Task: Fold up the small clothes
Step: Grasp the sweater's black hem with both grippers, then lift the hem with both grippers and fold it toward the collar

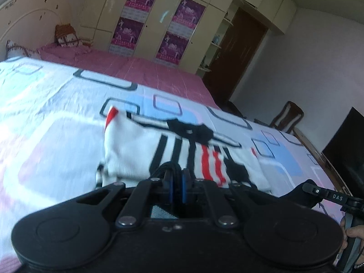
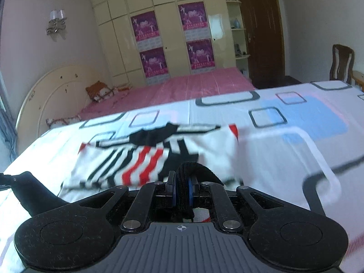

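On a bed (image 1: pixel 56 118) spread with a white sheet printed in blue and pink blocks and dark rounded rectangles, I hold a small white garment (image 1: pixel 136 150) with black and red stripes by its near edge. My left fingers (image 1: pixel 176 185) are pinched nearly together on a dark fold of that edge, the blue pads pressing cloth between them. My right fingers (image 2: pixel 182 191) are likewise closed on a bunched black hem, which loops up over the pads and hangs below them. The garment (image 2: pixel 118 166) stretches away from both pairs of fingers, its far part with the black collar lying on the sheet, its near part lifted off it; the cloth is blurred. Seen from the left, the right tool shows at the frame's lower right with a hand (image 1: pixel 353 234) on its handle. Beyond the patterned sheet runs a pink bedcover (image 2: pixel 182 84), then a cream wardrobe (image 2: pixel 118 34) bearing four purple posters, a brown door (image 2: pixel 261 34), and a wooden chair (image 2: pixel 342 61).
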Motion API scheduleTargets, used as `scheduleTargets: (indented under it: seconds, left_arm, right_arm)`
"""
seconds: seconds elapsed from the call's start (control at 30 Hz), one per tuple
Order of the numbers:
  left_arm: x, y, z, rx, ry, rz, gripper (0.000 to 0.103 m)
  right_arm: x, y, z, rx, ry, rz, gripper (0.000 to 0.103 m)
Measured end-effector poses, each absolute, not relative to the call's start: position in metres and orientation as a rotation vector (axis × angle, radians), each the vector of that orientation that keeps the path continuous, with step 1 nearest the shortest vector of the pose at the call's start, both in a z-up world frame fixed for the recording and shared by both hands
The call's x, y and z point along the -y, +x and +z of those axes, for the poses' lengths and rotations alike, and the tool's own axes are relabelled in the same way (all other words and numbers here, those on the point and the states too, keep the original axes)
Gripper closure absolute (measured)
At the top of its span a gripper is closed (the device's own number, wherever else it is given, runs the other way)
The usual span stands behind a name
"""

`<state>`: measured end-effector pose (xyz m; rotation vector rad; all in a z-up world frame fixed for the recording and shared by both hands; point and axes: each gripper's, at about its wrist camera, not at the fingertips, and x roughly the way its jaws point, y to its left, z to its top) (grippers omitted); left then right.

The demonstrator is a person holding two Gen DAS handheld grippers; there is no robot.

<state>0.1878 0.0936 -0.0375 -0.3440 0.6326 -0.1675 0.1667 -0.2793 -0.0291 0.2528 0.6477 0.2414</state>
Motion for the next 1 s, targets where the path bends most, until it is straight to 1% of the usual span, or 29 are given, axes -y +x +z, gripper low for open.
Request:
scheduleTargets:
  seconds: [0.17, 0.33, 0.6, 0.63, 0.67, 0.7, 0.73, 0.77, 0.8, 0.83, 0.87, 0.9, 0.93, 0.97, 1.0]
  left_arm:
    - [-0.094, 0.24, -0.04, -0.623, -0.339, -0.133, 0.096]
    - [-0.099, 0.289, -0.049, -0.654, -0.336, -0.097, 0.096]
    - [-0.094, 0.344, -0.081, -0.736, -0.291, -0.04, 0.095]
    - [-0.095, 0.349, -0.086, -0.752, -0.292, -0.03, 0.091]
    - [-0.096, 0.353, -0.091, -0.765, -0.291, -0.017, 0.09]
    - [-0.097, 0.357, -0.095, -0.769, -0.286, 0.002, 0.081]
    - [-0.099, 0.358, -0.097, -0.767, -0.287, 0.009, 0.076]
    - [-0.102, 0.358, -0.098, -0.761, -0.297, 0.008, 0.073]
    - [-0.105, 0.359, -0.098, -0.757, -0.307, 0.004, 0.062]
    - [-0.108, 0.36, -0.097, -0.754, -0.313, 0.007, 0.042]
    - [-0.112, 0.357, -0.095, -0.741, -0.32, 0.01, 0.034]
    - [-0.116, 0.356, -0.093, -0.721, -0.323, 0.002, 0.029]
    - [-0.118, 0.355, -0.09, -0.709, -0.318, -0.01, 0.028]
    - [-0.12, 0.355, -0.088, -0.709, -0.309, -0.029, 0.028]
    - [-0.122, 0.356, -0.087, -0.712, -0.303, -0.048, 0.028]
  right_arm:
    - [0.282, 0.229, -0.04, -0.666, 0.314, 0.223, 0.094]
    - [0.282, 0.281, -0.059, -0.712, 0.332, 0.212, 0.094]
    - [0.281, 0.335, -0.097, -0.798, 0.33, 0.192, 0.094]
    - [0.282, 0.34, -0.103, -0.811, 0.329, 0.189, 0.094]
    - [0.282, 0.344, -0.107, -0.823, 0.326, 0.19, 0.094]
    - [0.283, 0.347, -0.112, -0.833, 0.325, 0.192, 0.093]
    - [0.283, 0.349, -0.114, -0.838, 0.323, 0.195, 0.093]
    - [0.283, 0.35, -0.116, -0.841, 0.319, 0.202, 0.093]
    - [0.284, 0.351, -0.117, -0.839, 0.321, 0.21, 0.093]
    - [0.285, 0.352, -0.117, -0.834, 0.325, 0.216, 0.092]
    - [0.287, 0.352, -0.116, -0.825, 0.328, 0.22, 0.084]
    - [0.289, 0.352, -0.114, -0.805, 0.322, 0.207, 0.058]
    - [0.29, 0.351, -0.111, -0.778, 0.309, 0.191, 0.043]
    - [0.292, 0.351, -0.108, -0.75, 0.295, 0.184, 0.03]
    - [0.294, 0.353, -0.107, -0.744, 0.279, 0.201, 0.03]
